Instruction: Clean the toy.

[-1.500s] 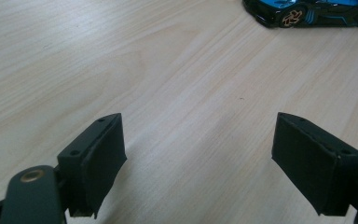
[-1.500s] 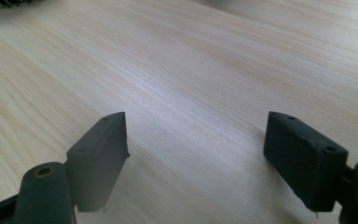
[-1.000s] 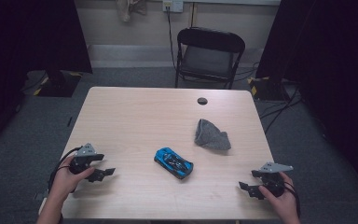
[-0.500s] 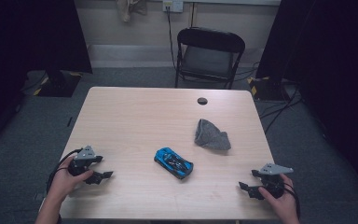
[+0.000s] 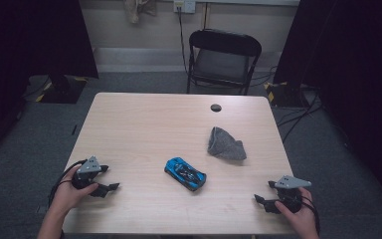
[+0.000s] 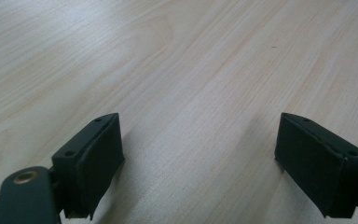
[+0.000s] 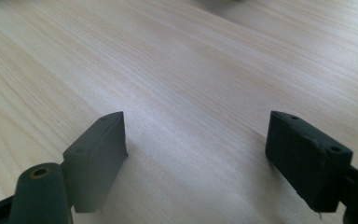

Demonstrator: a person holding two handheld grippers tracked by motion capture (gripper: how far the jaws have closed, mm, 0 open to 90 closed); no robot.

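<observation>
Both grippers are resting low at the near edge of the table [image 5: 144, 119], apparently parked wide apart so the middle stays free for whichever one reaches in first. The left gripper [image 5: 108, 188] is sitting at about eight o'clock from the table's centre, its jaws standing well apart with bare wood between them in the left gripper view [image 6: 200, 163], gripping nothing. The right gripper [image 5: 261, 201] is sitting at about four o'clock, its jaws likewise spread wide over bare tabletop in the right gripper view [image 7: 196, 158], also holding nothing. The blue toy car [image 5: 185, 173] is lying between them, at roughly six o'clock from the centre, angled across the table and well apart from either gripper; it looks the nearer candidate for a pick. The grey cloth [image 5: 225, 145] is lying crumpled at about two o'clock from the car, near it but not touching. A small black disc [image 5: 216, 107] is sitting at the far edge, toward twelve o'clock.
</observation>
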